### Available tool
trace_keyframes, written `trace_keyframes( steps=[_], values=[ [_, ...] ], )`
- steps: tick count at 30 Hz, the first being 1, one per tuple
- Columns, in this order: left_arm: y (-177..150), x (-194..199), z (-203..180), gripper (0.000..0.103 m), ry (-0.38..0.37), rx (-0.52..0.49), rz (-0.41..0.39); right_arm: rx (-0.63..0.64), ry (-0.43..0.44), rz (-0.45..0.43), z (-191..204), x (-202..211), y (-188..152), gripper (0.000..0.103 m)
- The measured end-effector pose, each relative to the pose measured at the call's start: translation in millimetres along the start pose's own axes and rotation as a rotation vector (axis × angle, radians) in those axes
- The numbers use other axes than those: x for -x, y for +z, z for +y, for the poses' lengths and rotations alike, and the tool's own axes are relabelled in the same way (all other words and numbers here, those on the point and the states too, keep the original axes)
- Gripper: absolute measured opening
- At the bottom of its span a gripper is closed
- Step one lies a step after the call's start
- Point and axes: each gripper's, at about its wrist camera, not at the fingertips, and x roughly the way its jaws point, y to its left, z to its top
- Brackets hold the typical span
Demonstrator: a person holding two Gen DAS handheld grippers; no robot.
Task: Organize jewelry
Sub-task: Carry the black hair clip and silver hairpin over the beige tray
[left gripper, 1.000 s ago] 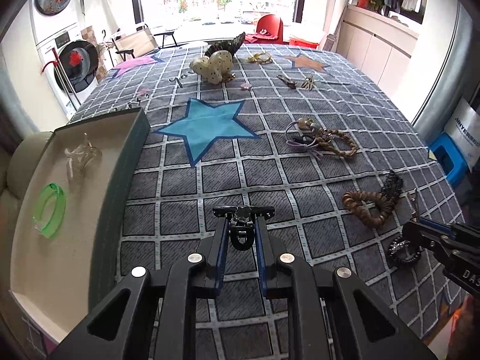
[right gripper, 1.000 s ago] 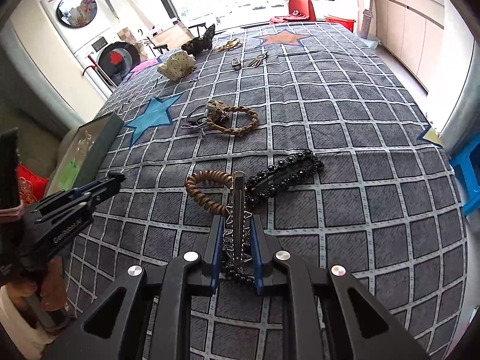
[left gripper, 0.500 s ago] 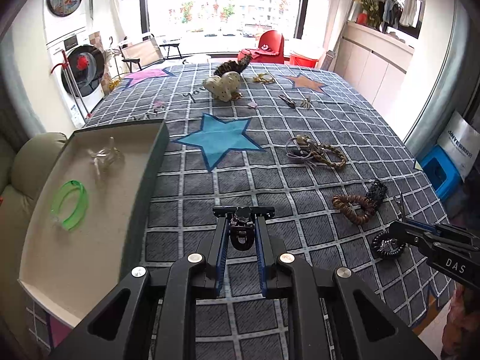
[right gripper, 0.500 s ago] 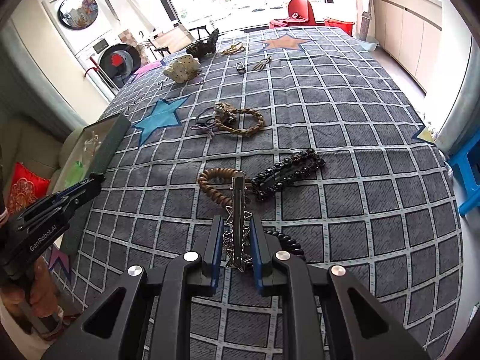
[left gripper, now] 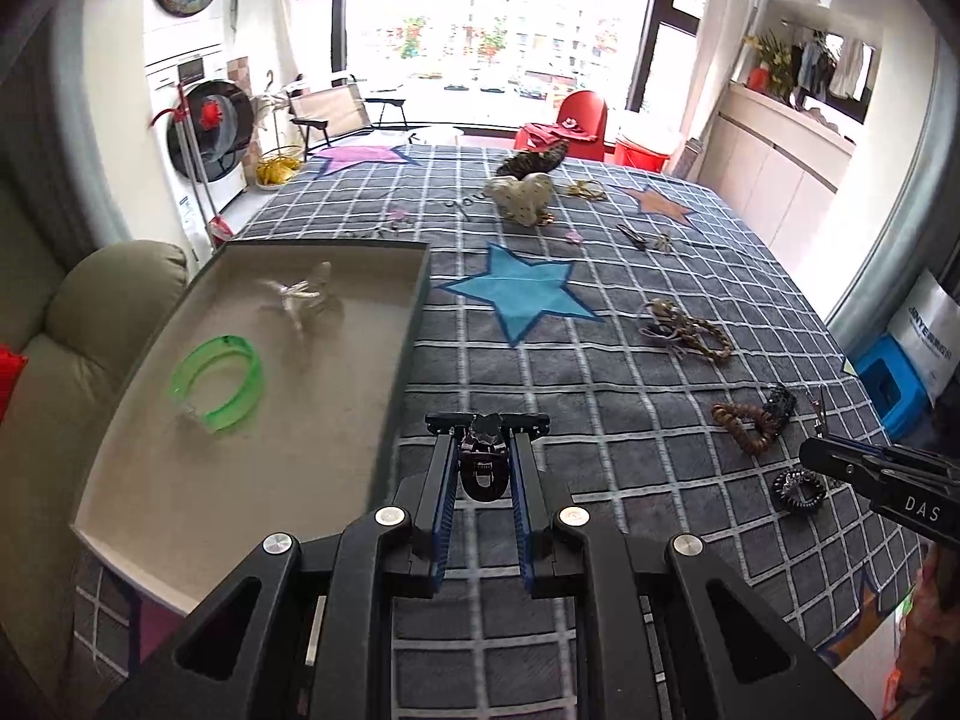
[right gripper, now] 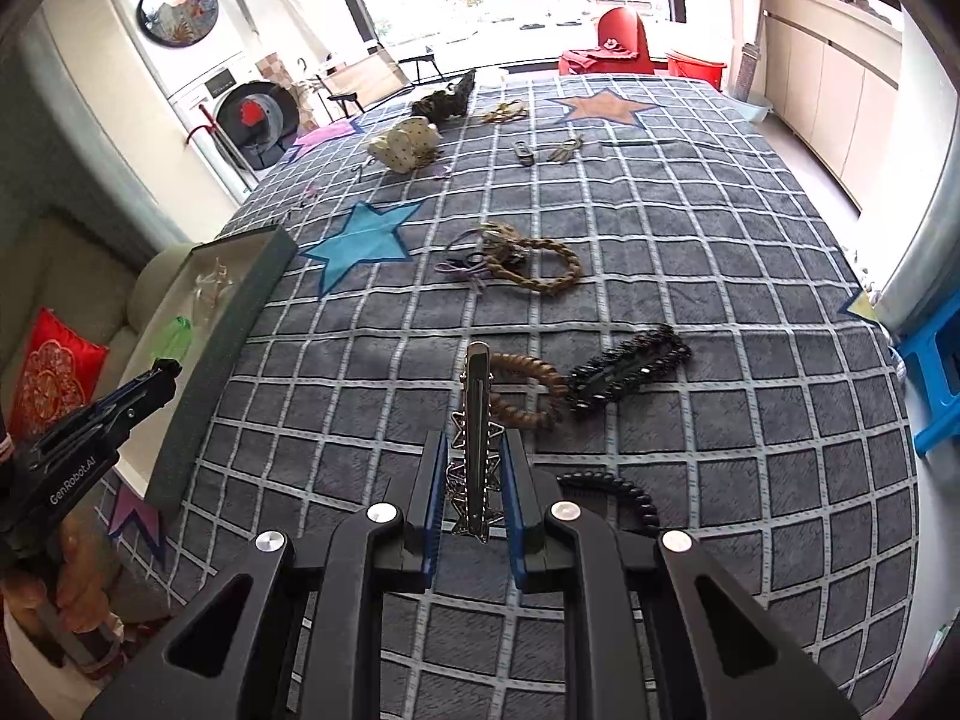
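glossy black clip [left gripper: 485, 468], spiky metal hairclip [right gripper: 475, 456]

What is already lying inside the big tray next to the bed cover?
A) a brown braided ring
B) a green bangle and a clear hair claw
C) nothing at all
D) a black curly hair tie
B: in the left wrist view the tray holds a green bangle and a clear hair claw, while the brown and black pieces lie out on the checked cover.
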Motion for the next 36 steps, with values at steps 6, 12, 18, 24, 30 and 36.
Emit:
trace_keyframes(
  steps=[6, 12, 18, 24, 30, 36],
  values=[
    [-5, 5, 26, 0.019, 0.017, 0.046, -0.009, 0.051, 0.012, 0.005, 27, -4, 6, 0.019],
    [-7, 9, 60, 0.019, 0.050, 0.098, -0.019, 0.111, 0.035, 0.016, 58, -12, 16, 0.019],
    [-10, 13, 94, 0.019, 0.093, 0.154, -0.027, 0.171, 0.070, 0.032, 95, -25, 27, 0.019],
    [-13, 16, 127, 0.019, 0.138, 0.202, -0.032, 0.253, 0.108, 0.046, 137, -37, 38, 0.019],
    [-19, 7, 156, 0.019, 0.179, 0.247, -0.010, 0.341, 0.157, 0.063, 185, -52, 47, 0.019],
    [-23, -4, 172, 0.019, 0.199, 0.272, 0.018, 0.410, 0.197, 0.098, 222, -73, 54, 0.019]
  ],
)
